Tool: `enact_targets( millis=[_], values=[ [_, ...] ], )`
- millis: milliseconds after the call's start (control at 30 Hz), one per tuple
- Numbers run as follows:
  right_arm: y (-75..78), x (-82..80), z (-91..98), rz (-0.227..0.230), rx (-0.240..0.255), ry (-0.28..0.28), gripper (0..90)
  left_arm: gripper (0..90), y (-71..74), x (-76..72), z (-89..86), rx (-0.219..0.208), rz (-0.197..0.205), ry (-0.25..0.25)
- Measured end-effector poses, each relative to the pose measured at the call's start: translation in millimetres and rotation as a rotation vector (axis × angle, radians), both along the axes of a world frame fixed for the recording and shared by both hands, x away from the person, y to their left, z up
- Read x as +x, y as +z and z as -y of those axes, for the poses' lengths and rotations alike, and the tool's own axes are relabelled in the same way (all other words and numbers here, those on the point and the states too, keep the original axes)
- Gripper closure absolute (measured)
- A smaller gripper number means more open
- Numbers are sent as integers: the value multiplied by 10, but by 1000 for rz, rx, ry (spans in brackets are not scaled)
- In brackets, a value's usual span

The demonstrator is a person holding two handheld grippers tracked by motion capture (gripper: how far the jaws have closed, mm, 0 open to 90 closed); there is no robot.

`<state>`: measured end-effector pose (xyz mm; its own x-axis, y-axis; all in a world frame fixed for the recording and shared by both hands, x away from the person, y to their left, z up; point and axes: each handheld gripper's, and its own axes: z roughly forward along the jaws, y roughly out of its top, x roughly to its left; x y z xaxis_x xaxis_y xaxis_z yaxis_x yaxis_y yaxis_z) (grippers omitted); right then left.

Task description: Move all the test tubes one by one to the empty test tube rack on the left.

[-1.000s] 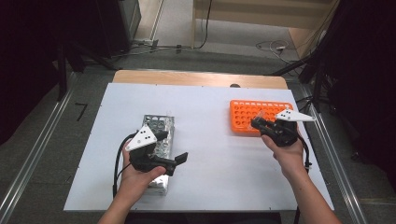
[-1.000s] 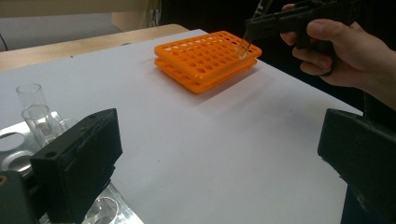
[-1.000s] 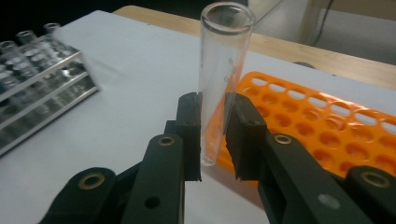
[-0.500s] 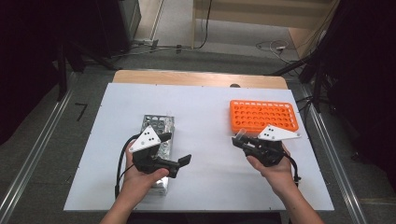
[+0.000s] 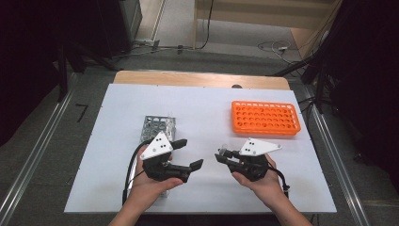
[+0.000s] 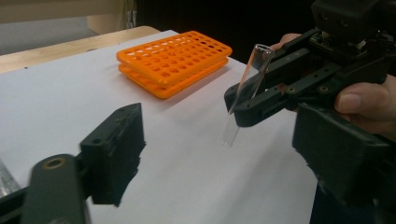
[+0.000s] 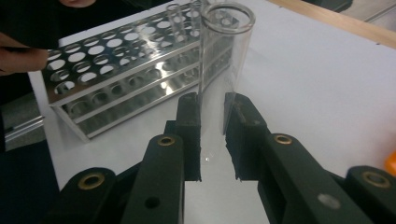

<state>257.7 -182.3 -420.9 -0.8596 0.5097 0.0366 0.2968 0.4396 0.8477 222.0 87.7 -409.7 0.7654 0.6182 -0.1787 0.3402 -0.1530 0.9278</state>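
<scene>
Near the desk's front edge, the left gripper has just been closing its jaws on nothing. The right gripper grasps a glass test tube mid-length (light, slippery, fragile; best held gently around its middle).

The test tube in my right gripper is clear, glossy glass, smooth everywhere. My gripper jaws are matt black plastic with brass-coloured rivets. At the upper left of the right gripper view, the metal rack is shiny, mirror-like steel. The orange rack looks like smooth plastic. The table top is matt white, with a wooden edge behind.
</scene>
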Motion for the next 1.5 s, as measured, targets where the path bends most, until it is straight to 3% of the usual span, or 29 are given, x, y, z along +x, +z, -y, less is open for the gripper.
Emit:
enact_targets(
  millis=[233,533,933,1200,1300,1333,1367,1400,1433,1500],
  values=[
    [-8,-132,-185,-3,-13,65,741,386,19,-54,120,-28,15,-42],
    [-11,-233,-320,-12,-25,117,740,612,1,-101,223,-8,35,-69],
    [-7,-255,-327,-20,-24,121,739,747,-13,-126,264,23,56,-73],
    [-9,-257,-333,-17,-16,116,725,758,-2,-123,232,16,53,-52],
    [-22,-296,-365,19,-40,134,473,759,11,-111,188,5,51,-41],
    [-22,-296,-365,19,-40,134,473,759,16,-106,164,-3,51,-36],
    [-23,-307,-368,25,-44,136,365,759,33,-94,105,-8,52,-20],
    [-23,-307,-368,25,-44,136,365,759,33,-94,105,-8,52,-20],
    [-15,-307,-347,21,-28,141,272,759,42,-88,74,-8,55,-8],
    [-14,-302,-335,22,-26,141,238,759,63,-73,4,-10,60,14]
  ],
)
